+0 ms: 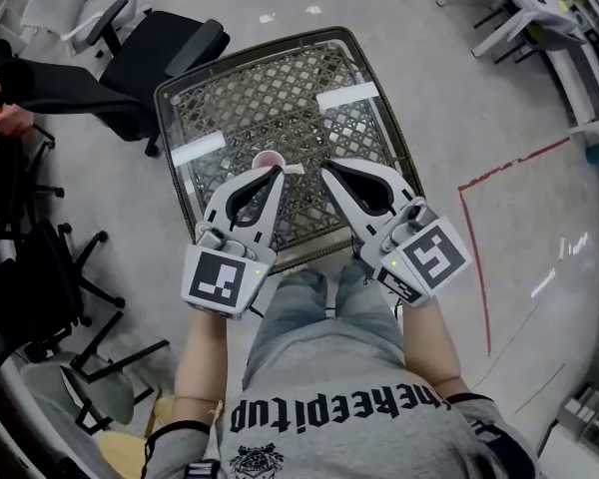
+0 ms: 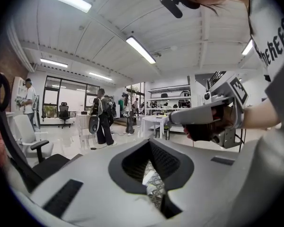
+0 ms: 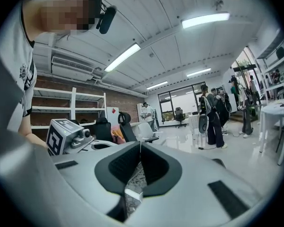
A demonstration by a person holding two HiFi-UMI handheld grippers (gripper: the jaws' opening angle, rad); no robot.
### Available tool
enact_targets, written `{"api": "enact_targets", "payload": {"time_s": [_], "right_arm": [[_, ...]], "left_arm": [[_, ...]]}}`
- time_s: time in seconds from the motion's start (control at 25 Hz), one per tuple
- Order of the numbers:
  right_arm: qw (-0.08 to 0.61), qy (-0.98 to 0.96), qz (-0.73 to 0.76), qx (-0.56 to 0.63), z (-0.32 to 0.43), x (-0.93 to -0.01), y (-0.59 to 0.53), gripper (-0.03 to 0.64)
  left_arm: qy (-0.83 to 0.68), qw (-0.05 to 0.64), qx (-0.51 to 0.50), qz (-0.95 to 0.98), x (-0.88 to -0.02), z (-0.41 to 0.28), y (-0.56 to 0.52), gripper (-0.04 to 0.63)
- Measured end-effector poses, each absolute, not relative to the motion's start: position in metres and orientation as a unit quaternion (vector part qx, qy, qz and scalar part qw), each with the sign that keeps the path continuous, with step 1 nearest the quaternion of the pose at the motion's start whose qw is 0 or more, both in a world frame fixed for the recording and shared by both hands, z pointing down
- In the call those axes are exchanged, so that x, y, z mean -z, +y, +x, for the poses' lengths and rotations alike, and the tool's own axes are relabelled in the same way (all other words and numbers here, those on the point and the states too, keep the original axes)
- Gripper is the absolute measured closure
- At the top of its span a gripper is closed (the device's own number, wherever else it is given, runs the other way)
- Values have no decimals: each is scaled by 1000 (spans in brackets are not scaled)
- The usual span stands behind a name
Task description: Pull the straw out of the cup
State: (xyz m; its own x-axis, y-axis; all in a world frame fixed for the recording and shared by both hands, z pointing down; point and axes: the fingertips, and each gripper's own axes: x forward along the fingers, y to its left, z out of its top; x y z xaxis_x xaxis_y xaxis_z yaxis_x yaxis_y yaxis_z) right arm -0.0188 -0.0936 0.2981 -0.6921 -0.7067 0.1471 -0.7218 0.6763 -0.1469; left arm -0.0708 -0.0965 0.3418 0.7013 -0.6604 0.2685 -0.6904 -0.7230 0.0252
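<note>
Head view: left gripper (image 1: 276,173) and right gripper (image 1: 326,171) are hovering over the table (image 1: 379,118). The pink cup (image 1: 267,160) is sitting just beside the left tips, and the white stub (image 1: 294,169) is probably the straw.
Left gripper view: jaws are pressing together, empty.
Right gripper view: same.
Advice: open one gripper before pinching the straw, steadying the cup with the other.

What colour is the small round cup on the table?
The small round cup is pink, clearest in head view.

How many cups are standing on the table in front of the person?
1. The pink cup stands near the middle of the table, just beyond the tip of the left gripper, which may hide part of it. No other cup shows.
</note>
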Motion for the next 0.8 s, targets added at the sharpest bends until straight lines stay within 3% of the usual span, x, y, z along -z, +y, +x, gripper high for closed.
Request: {"api": "enact_targets", "payload": {"time_s": [0.8], "right_arm": [[49,-893,430,-122,-11,-314,-100,595]], "left_arm": [[-303,39,-177,936,-419,-62,-116,523]]}}
